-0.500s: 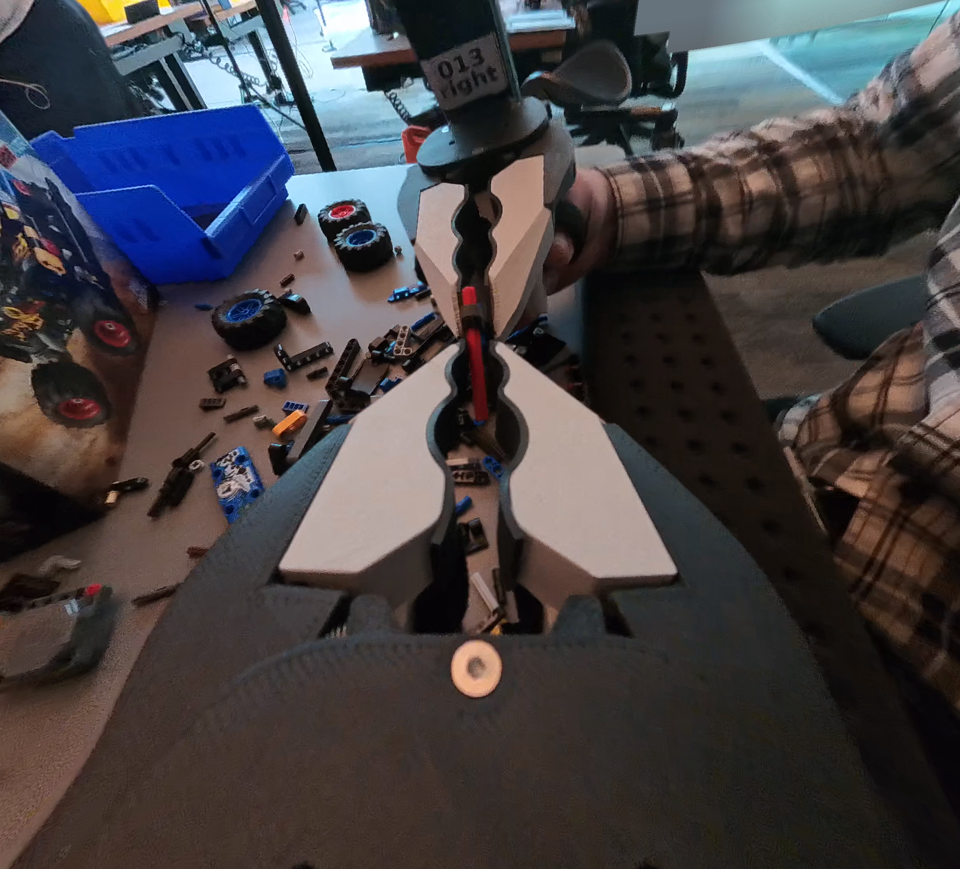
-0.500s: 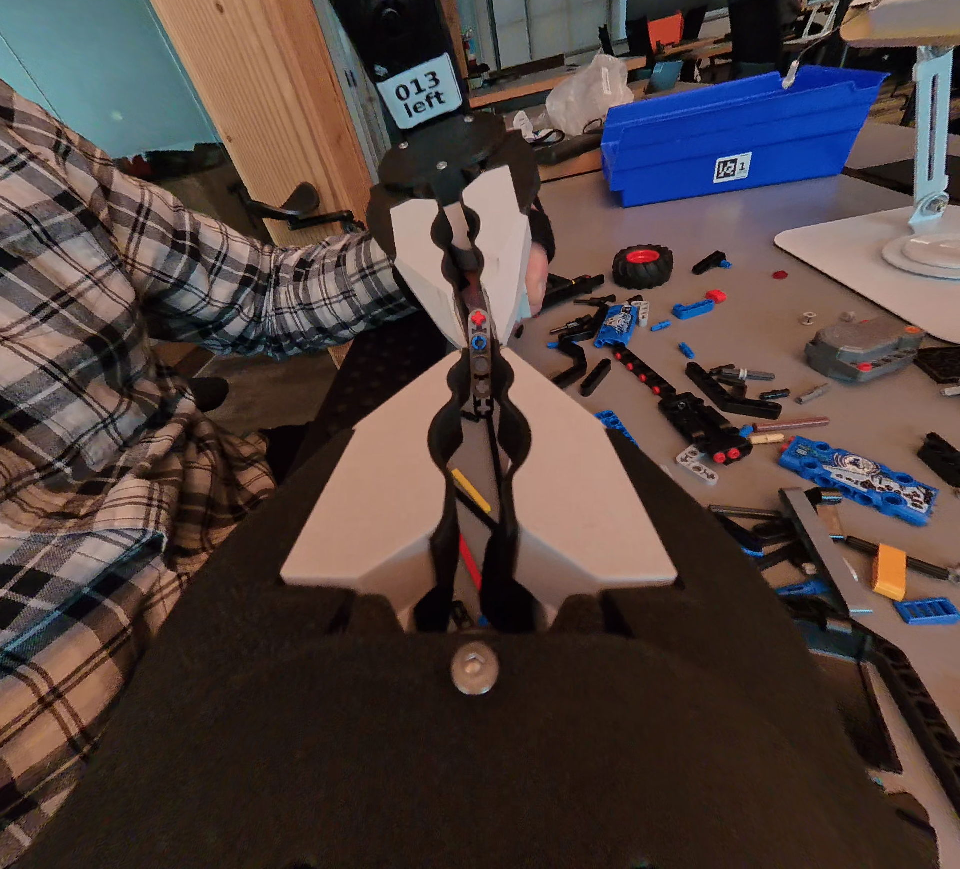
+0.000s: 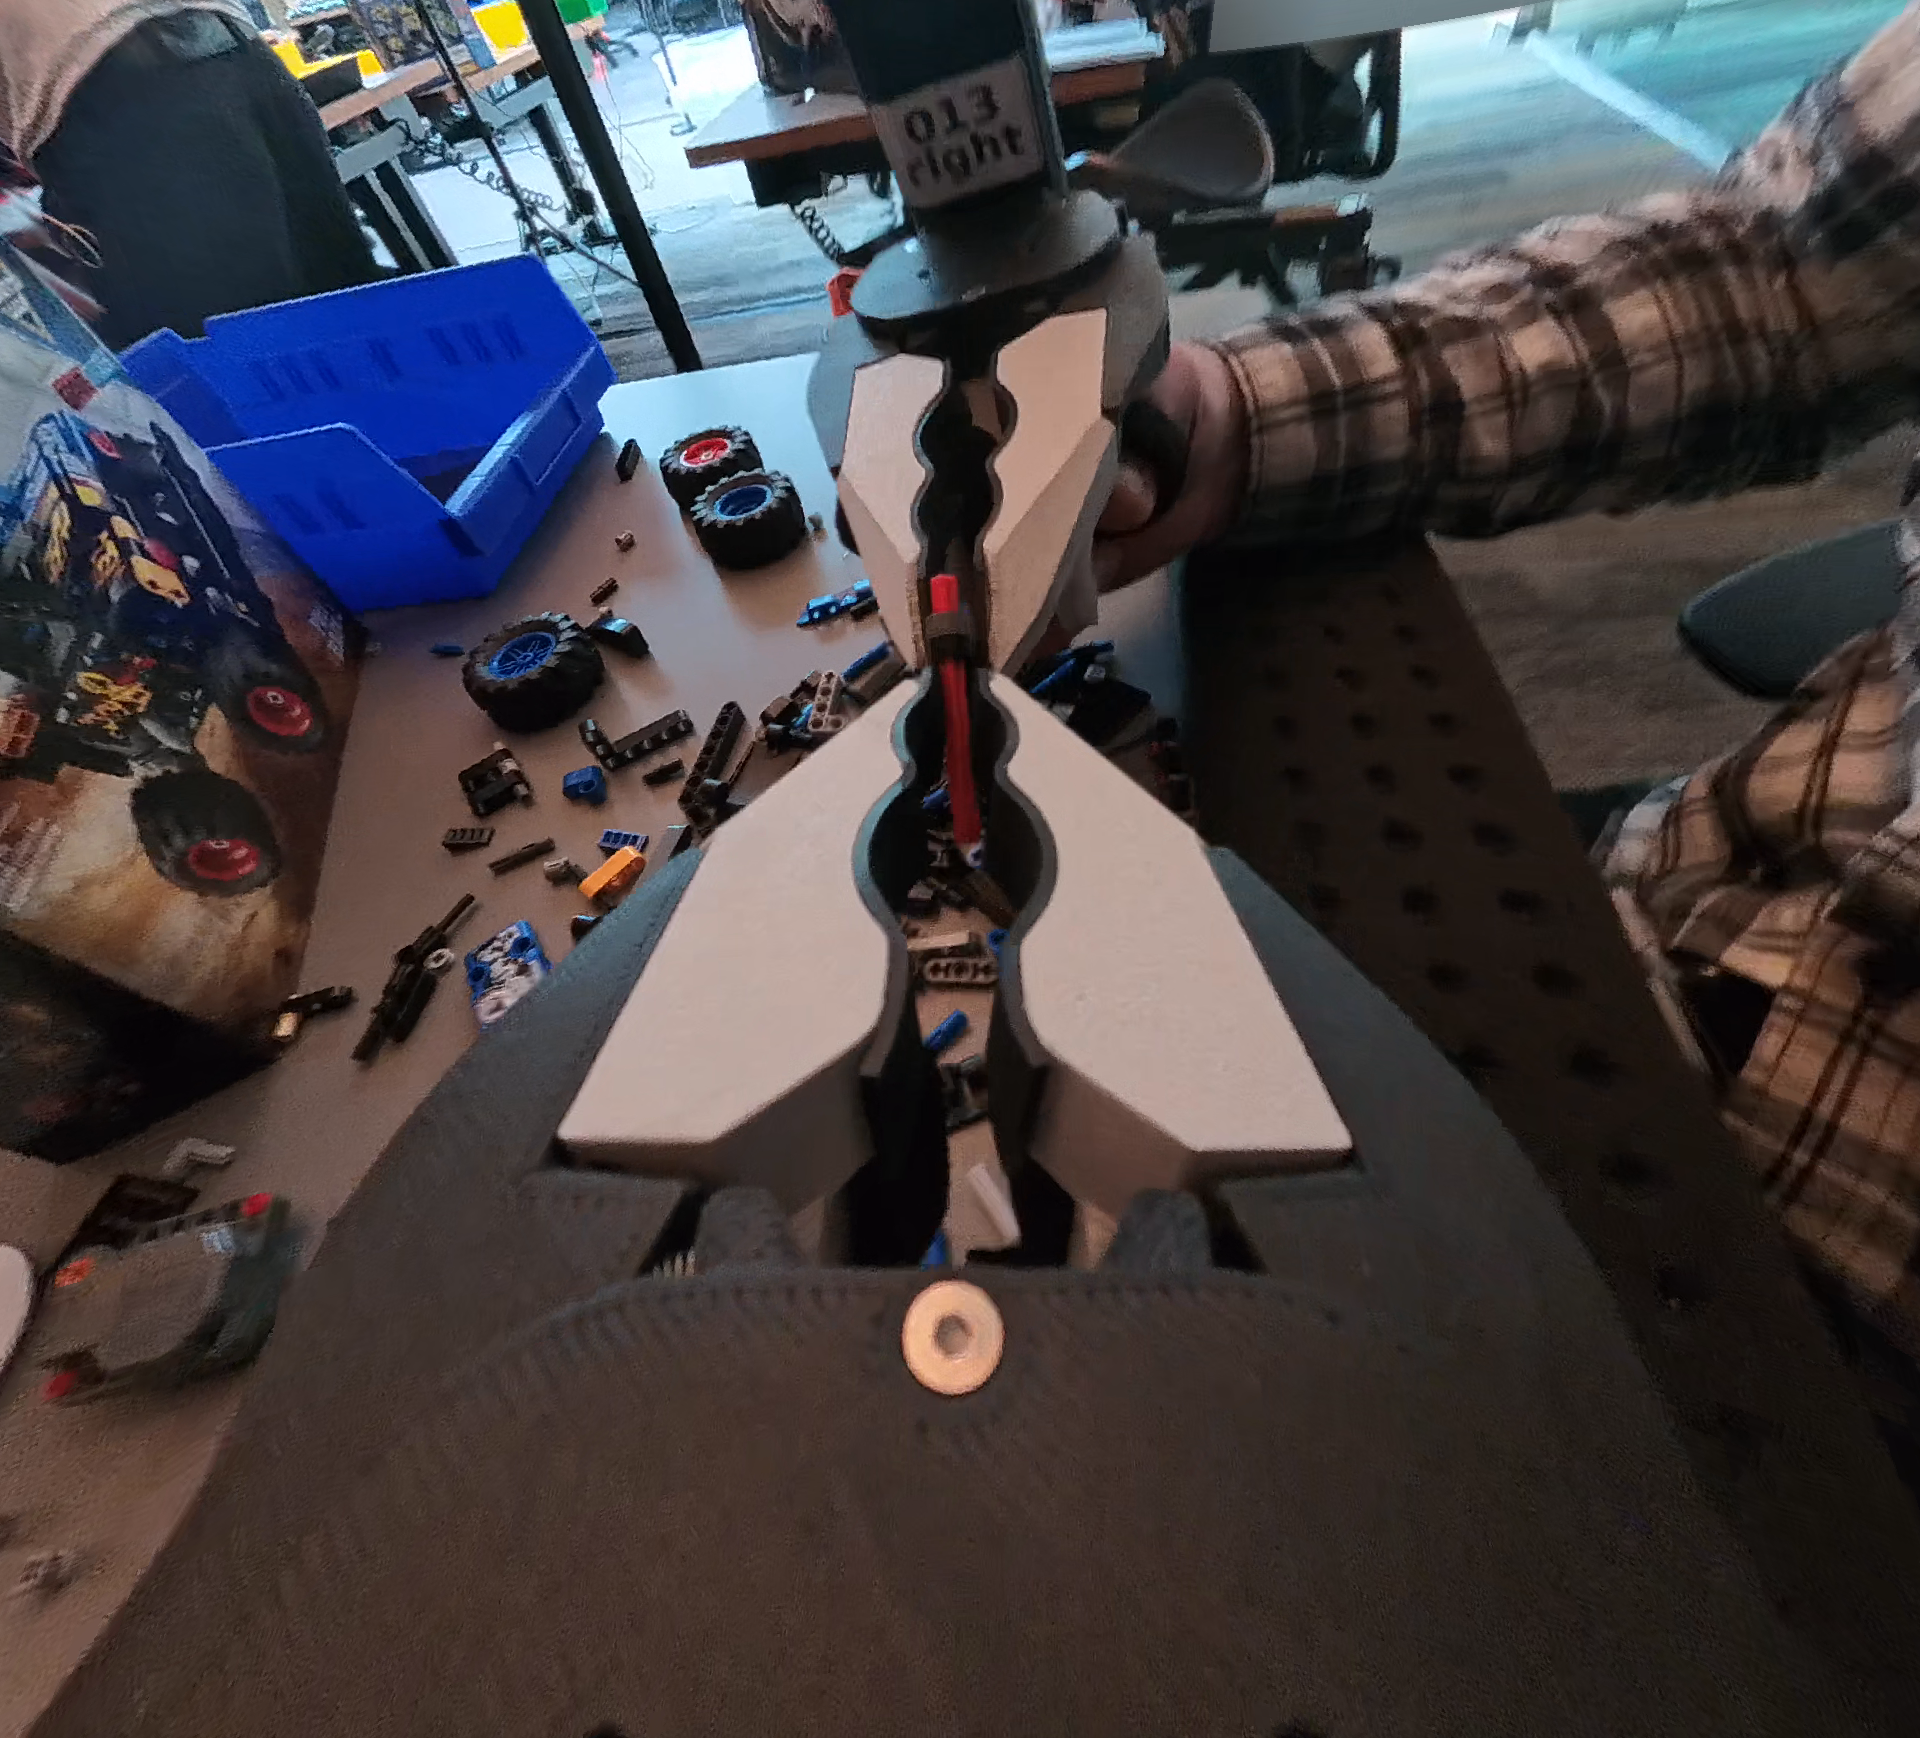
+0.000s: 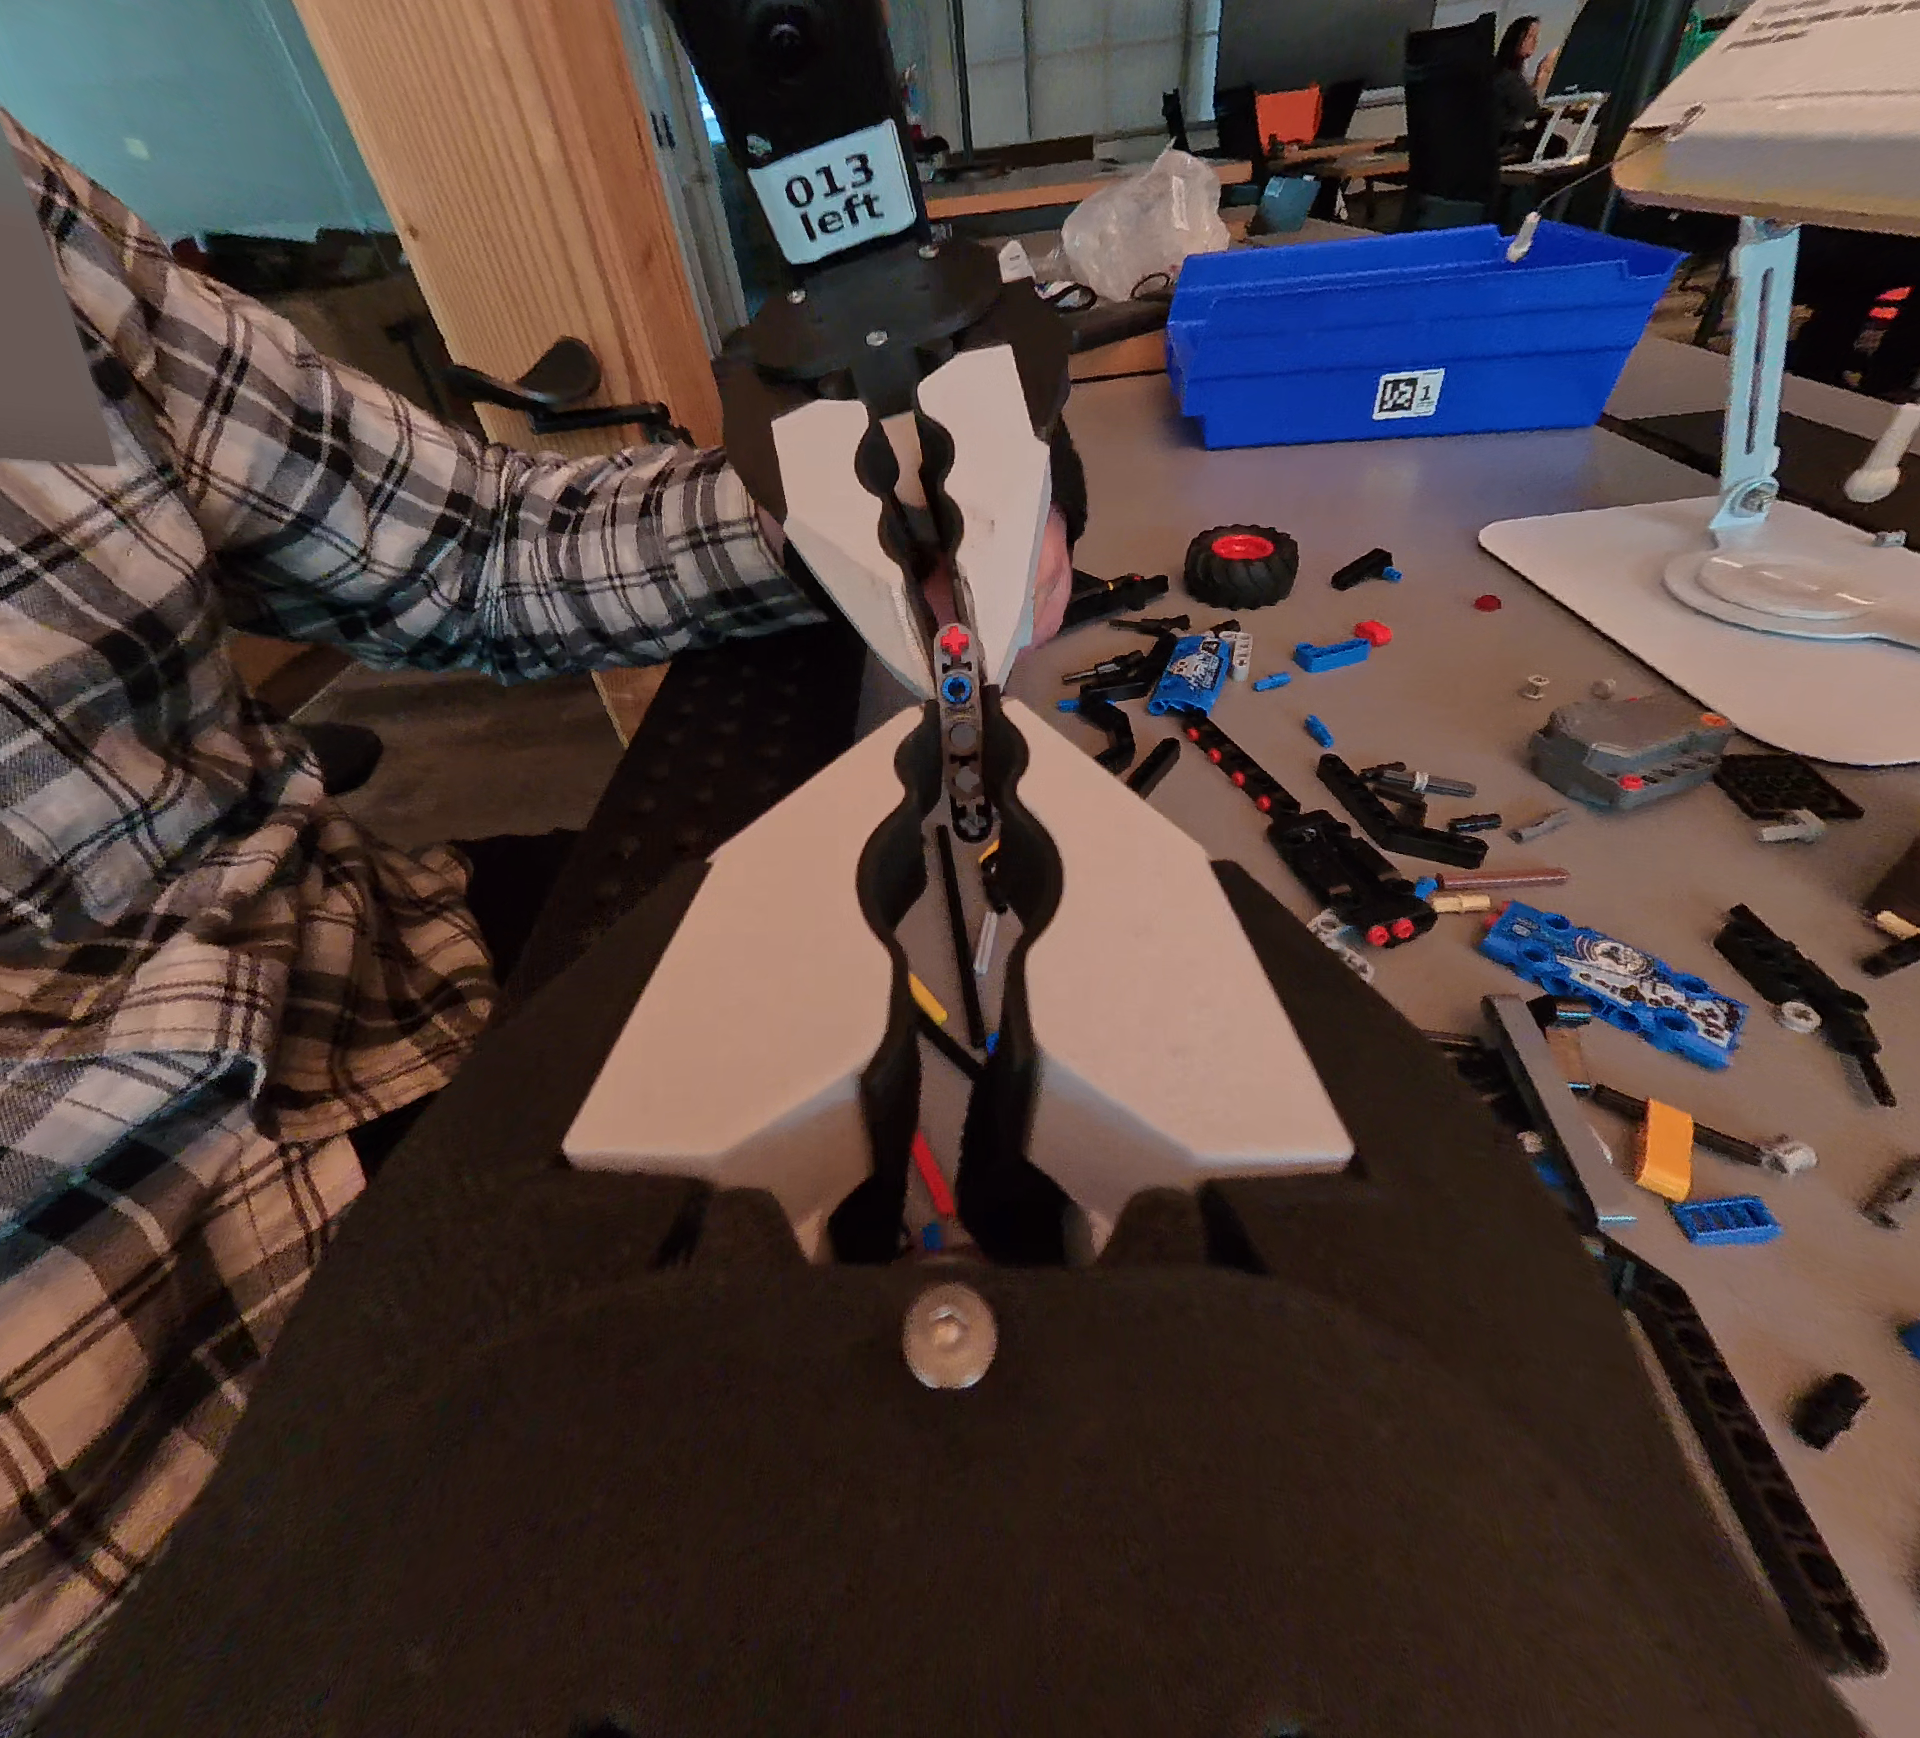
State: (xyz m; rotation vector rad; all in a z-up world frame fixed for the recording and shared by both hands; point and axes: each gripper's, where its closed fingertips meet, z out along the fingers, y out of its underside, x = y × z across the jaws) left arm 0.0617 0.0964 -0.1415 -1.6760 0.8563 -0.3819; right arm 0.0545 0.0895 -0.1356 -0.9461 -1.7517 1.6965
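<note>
Red axle (image 3: 954,732) stands nearly upright at the centre of the left wrist view, its shaft pinched between the fingertips of the left gripper (image 3: 951,686). Its upper end passes through a grey perforated beam (image 4: 961,743), which sits mid-frame in the right wrist view, clamped edge-on between the tips of the right gripper (image 4: 961,722). Both grippers meet tip to tip above the grey table (image 4: 1455,493). Loose black and blue building pieces lie scattered below. A black tyre with a blue hub (image 3: 533,670) lies left of centre, a blue bin (image 3: 416,431) sits at upper left, and a plaid sleeve (image 3: 1538,400) enters from the right.
</note>
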